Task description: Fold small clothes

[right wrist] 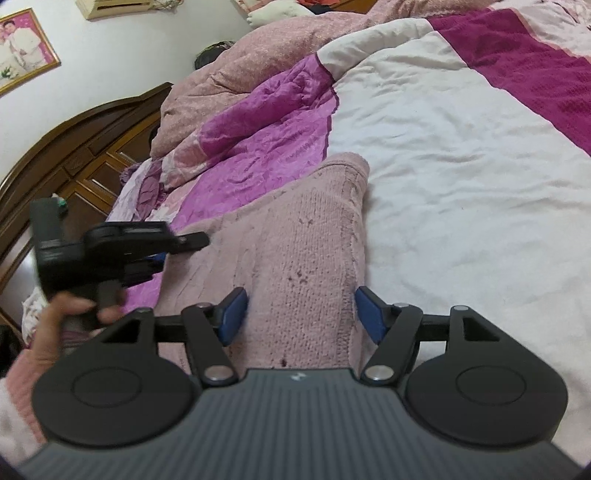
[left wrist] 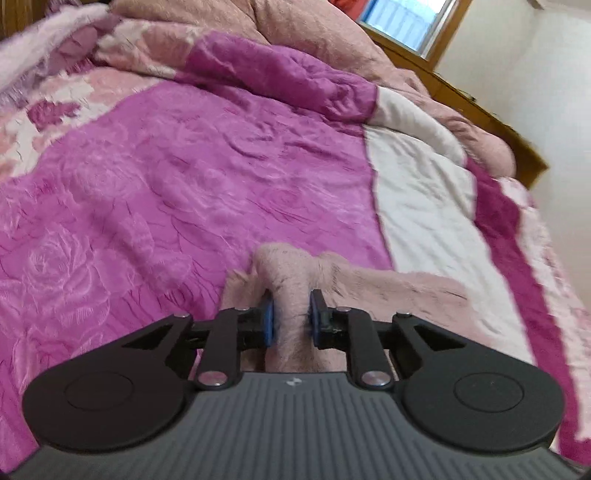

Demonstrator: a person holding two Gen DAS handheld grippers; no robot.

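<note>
- Bed under me, covered by a magenta rose-embossed blanket (left wrist: 155, 177) with a white panel (right wrist: 461, 155) alongside it.
- Rumpled dusty-pink quilt (right wrist: 236, 74) heaped toward the dark wooden headboard (right wrist: 66, 147); it bounds the far side of the working area.
- On the wall: a framed photograph (right wrist: 22, 51) and part of an air conditioner (right wrist: 118, 6). Window (left wrist: 410, 22) visible from my left wrist view.
- Task item, a pink knitted garment (right wrist: 295, 243), lies on the bed across the border between magenta blanket and white panel.
- My left gripper (left wrist: 291, 319): jaws closed tight on a bunched fold of the garment, blue pads pressed into the knit, fabric bulging up past the tips.
- From the right wrist view, that left gripper sits at the garment's left edge, blurred, with the person's hand (right wrist: 70, 314) on its grip.
- My right gripper (right wrist: 301, 314): jaws wide and straddling the garment's near end, still opening; right pad clear of the knit, left pad at its edge, whether touching I cannot tell.
</note>
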